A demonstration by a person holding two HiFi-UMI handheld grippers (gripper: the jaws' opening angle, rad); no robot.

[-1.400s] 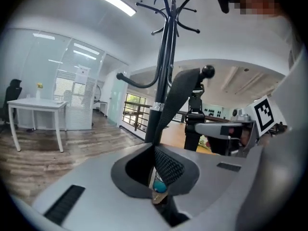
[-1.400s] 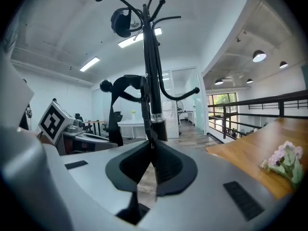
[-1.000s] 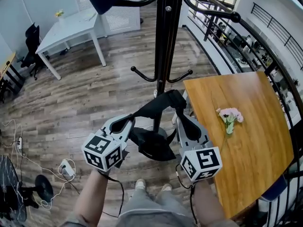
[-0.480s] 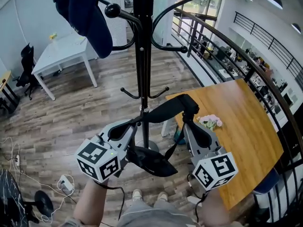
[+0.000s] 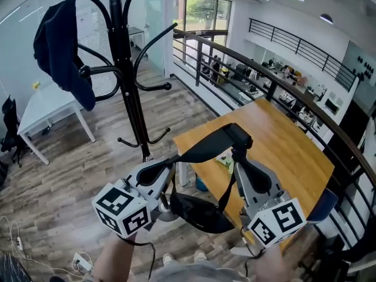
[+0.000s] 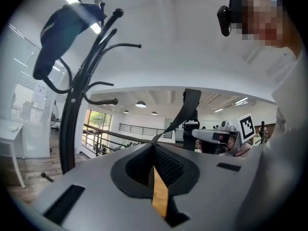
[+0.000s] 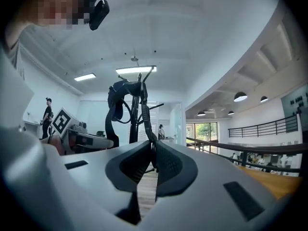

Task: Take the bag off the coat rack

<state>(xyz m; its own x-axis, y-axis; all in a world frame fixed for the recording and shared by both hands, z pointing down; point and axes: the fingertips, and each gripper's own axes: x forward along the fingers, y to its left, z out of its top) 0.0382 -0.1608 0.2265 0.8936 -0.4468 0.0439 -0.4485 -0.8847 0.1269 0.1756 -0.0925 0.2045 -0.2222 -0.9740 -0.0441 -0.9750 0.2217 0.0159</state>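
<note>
Fingers of left gripper (image 5: 174,161) and right gripper (image 5: 237,153) were both clenched on the bag strap (image 5: 205,148), which stretched between them. Black bag (image 5: 200,213) hung below, apart from the coat rack (image 5: 130,93), near the wooden surface (image 5: 282,151).

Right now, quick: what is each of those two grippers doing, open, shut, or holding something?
Left gripper: closed on the strap of the black bag.
Right gripper: closed on the same strap.
</note>
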